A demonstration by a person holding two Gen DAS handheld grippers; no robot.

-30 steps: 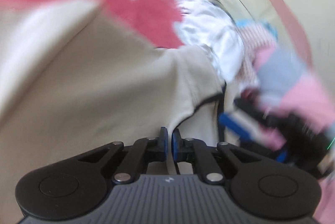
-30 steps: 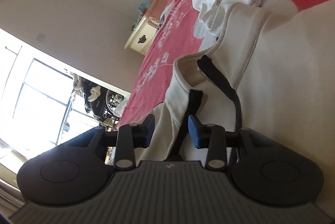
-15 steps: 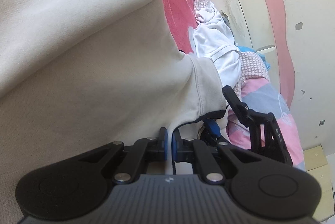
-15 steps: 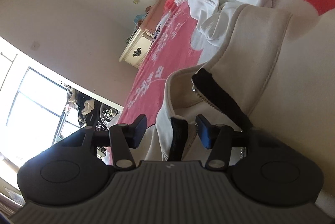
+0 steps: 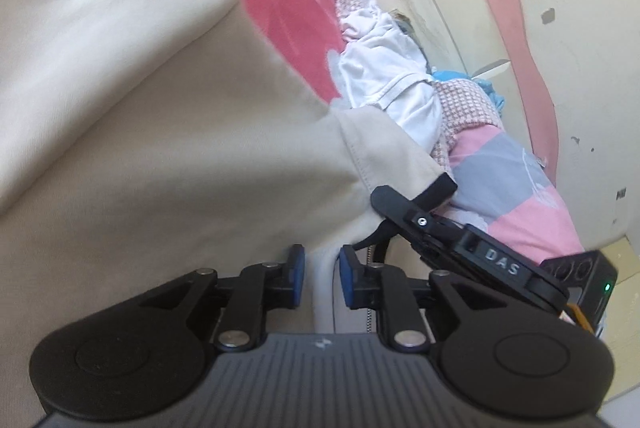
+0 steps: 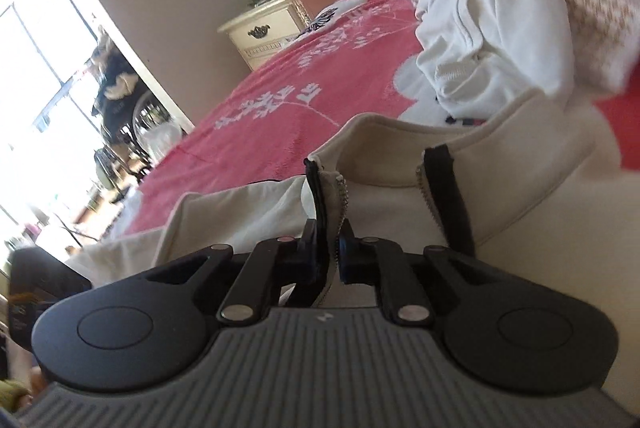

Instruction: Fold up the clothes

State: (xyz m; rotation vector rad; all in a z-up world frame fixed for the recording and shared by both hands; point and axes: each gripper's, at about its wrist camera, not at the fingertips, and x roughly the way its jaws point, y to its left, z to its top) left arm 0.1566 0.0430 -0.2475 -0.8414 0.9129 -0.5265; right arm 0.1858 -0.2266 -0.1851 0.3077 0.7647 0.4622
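While your right gripper clamps the cream jacket's zipper edge and your left gripper, just parted, straddles loose cloth, lifting may drop that side.

Bed covered by a red blanket with white floral print. Directly on it: a cream zip-front jacket spread beneath and ahead of both tongs; beyond that, a crumpled white garment; just right of it, a pink-and-white checked knit. A pink-and-grey quilt lies to the right of the left tongs.
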